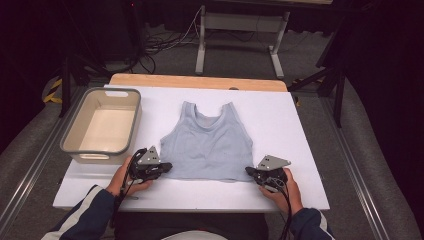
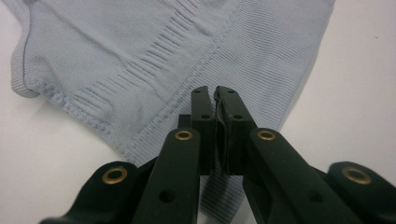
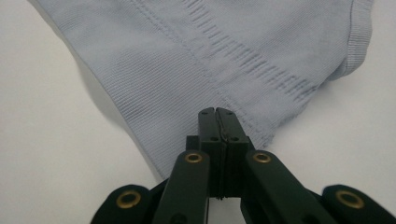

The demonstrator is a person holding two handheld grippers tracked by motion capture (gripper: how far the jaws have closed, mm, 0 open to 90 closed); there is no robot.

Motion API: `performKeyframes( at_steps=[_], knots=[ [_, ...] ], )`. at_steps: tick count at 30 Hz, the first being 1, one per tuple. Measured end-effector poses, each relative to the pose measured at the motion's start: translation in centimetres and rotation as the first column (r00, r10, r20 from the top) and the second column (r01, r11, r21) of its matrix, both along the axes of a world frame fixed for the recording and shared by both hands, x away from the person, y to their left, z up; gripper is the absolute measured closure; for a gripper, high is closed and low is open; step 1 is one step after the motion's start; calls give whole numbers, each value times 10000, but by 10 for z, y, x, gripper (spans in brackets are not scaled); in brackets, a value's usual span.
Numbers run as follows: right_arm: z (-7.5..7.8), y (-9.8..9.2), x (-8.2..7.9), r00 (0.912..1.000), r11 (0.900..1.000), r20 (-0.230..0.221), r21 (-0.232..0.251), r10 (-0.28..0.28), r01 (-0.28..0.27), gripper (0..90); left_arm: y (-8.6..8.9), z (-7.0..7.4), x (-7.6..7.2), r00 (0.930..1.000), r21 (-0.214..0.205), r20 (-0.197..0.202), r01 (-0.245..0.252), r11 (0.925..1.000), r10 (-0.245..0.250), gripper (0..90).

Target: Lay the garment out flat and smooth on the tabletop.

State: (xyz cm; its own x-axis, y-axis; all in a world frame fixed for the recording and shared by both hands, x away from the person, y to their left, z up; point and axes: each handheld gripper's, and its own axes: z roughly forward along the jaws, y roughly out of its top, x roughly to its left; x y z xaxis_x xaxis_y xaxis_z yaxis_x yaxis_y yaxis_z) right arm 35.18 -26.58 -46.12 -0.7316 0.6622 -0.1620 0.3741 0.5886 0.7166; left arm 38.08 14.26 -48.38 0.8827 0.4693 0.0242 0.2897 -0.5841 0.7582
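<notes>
Tank top (image 1: 207,145) lay flat on the white bench (image 1: 280,125), and your left tongs (image 1: 167,166) and right tongs (image 1: 248,171) had clamped its two bottom corners, so folding or lifting toward the bin (image 1: 131,127) remained, likely.

Ribbed knit cloth top (image 1: 207,145), matt white table (image 1: 280,130), smooth plastic bin (image 1: 131,125).

A white tabletop (image 1: 280,120) lies on a wooden board whose far edge (image 1: 200,81) shows beyond it, standing on grey carpeted floor (image 1: 380,165). Behind it stand a grey metal frame (image 1: 240,30) and loose cables (image 1: 160,42) against dark surroundings. Metal rails (image 1: 30,170) flank the table on both sides.
</notes>
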Motion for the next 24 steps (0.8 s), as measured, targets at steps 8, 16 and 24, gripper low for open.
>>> performKeyframes(
  at_steps=[8, 16, 24],
  knots=[
    [1, 1, 0, 9999, 9999, 82, -79, 84, -84, 899, -1, 2, -2, 9983, 37, 508, -287, 9996, 285, 790],
    [12, -1, 4, 9963, 9970, 786, 722, -338, 281, 882, 3, 12, 6, 9913, -753, 1089, -662, 9950, 742, 743],
    [22, 0, 8, 9887, 9922, 1458, 1238, -355, 174, 826, 0, 13, 10, 9832, -841, 1565, -811, 9931, 936, 653]
  ],
)
